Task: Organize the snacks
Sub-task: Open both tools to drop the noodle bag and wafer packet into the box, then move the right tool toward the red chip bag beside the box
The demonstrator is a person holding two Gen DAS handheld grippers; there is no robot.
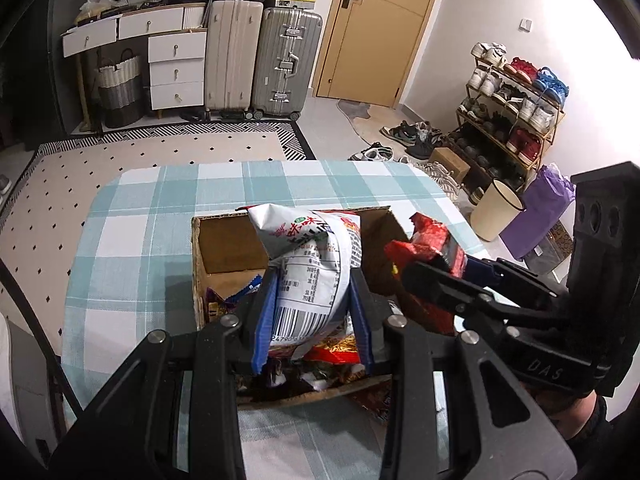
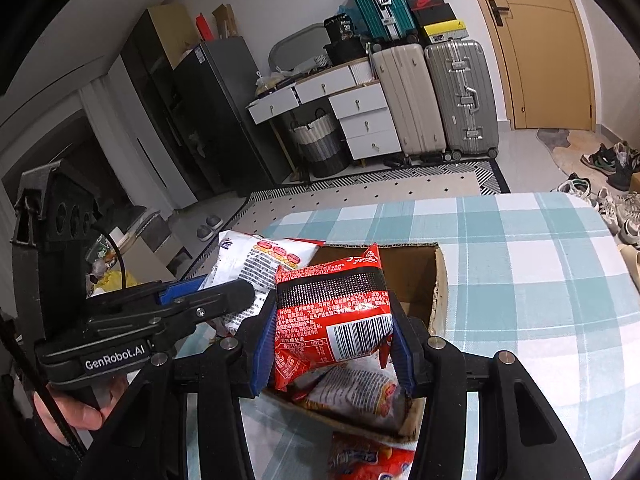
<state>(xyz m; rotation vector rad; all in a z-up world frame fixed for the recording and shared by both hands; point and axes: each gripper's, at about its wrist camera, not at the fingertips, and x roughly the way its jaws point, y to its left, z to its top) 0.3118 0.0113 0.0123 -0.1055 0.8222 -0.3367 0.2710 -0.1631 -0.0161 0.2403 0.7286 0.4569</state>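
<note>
My left gripper [image 1: 314, 312] clamped on white snack bag [image 1: 312, 264], right gripper [image 2: 332, 344] on red packet [image 2: 336, 308], over box [image 1: 224, 248]. Both light, crinkly, slippery; I'd pinch mid-body, gently.

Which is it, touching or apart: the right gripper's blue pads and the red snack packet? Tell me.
Touching. The right wrist view shows both blue pads pressed against the sides of the red snack packet.
</note>
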